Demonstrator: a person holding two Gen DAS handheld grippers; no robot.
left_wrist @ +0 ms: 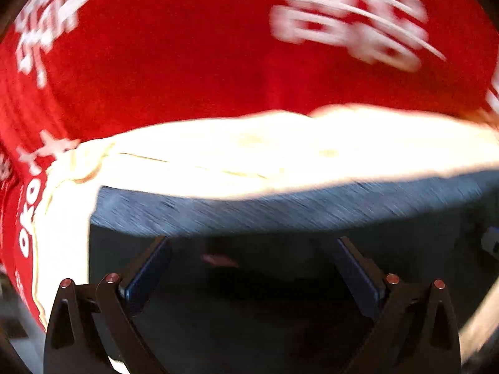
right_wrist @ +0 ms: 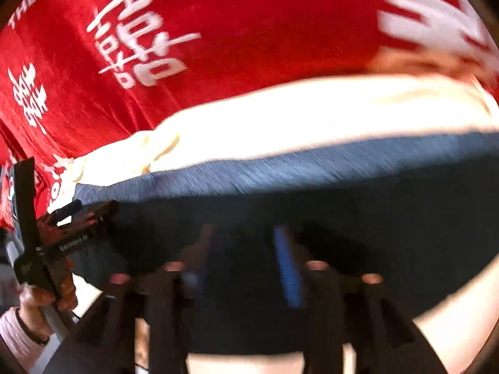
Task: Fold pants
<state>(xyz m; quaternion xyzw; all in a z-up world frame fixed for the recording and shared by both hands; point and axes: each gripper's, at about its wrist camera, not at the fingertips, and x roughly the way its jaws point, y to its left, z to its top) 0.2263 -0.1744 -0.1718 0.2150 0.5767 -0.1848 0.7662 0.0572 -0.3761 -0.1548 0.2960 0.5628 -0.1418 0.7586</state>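
Note:
The pants (left_wrist: 280, 212) are dark blue-grey denim lying on a bright cream sheet (left_wrist: 249, 155); they also fill the lower right wrist view (right_wrist: 312, 187). My left gripper (left_wrist: 252, 249) is open, its blue-padded fingers (left_wrist: 146, 274) spread wide over the dark near part of the pants. My right gripper (right_wrist: 246, 255) has its fingers (right_wrist: 288, 268) closer together, over the pants; blur hides whether cloth is pinched. The left gripper (right_wrist: 78, 215) shows in the right wrist view at the pants' left edge, held by a hand.
A red cloth with white characters (left_wrist: 187, 62) covers the surface beyond the cream sheet, also in the right wrist view (right_wrist: 218, 46). Both views are motion-blurred.

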